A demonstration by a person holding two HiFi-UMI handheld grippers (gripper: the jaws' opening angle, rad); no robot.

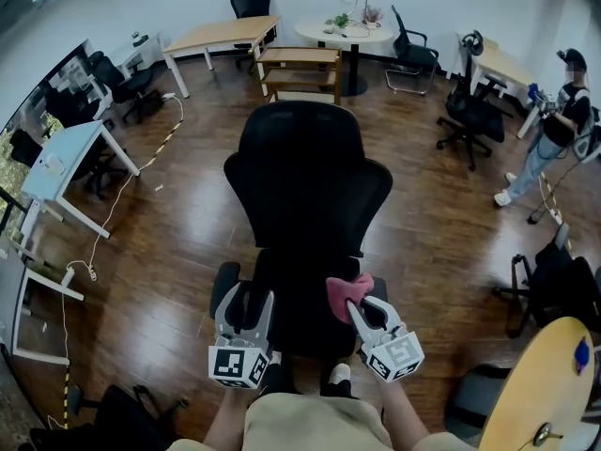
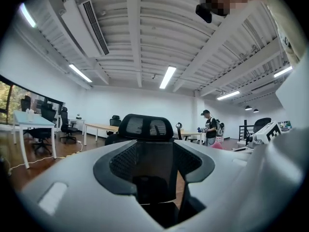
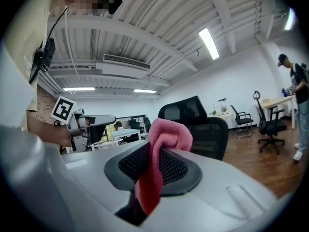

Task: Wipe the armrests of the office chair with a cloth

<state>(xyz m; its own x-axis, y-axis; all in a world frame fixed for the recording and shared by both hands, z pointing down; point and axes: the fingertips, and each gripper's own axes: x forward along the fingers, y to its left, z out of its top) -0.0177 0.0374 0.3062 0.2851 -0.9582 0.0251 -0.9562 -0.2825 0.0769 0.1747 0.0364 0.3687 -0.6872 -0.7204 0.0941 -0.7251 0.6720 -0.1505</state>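
Note:
A black office chair stands right in front of me, its back turned to me. My right gripper is shut on a pink cloth over the chair's right side; the right armrest beneath it is mostly hidden. In the right gripper view the cloth bulges out between the black pads of the right gripper. My left gripper is open and holds nothing, hovering just inside the left armrest. Between the jaws of the left gripper I see the chair's headrest.
A person stands at the far right beside a desk. Other office chairs, wooden tables and a low shelf line the back. A round table is at my near right. A cable runs over the wooden floor at left.

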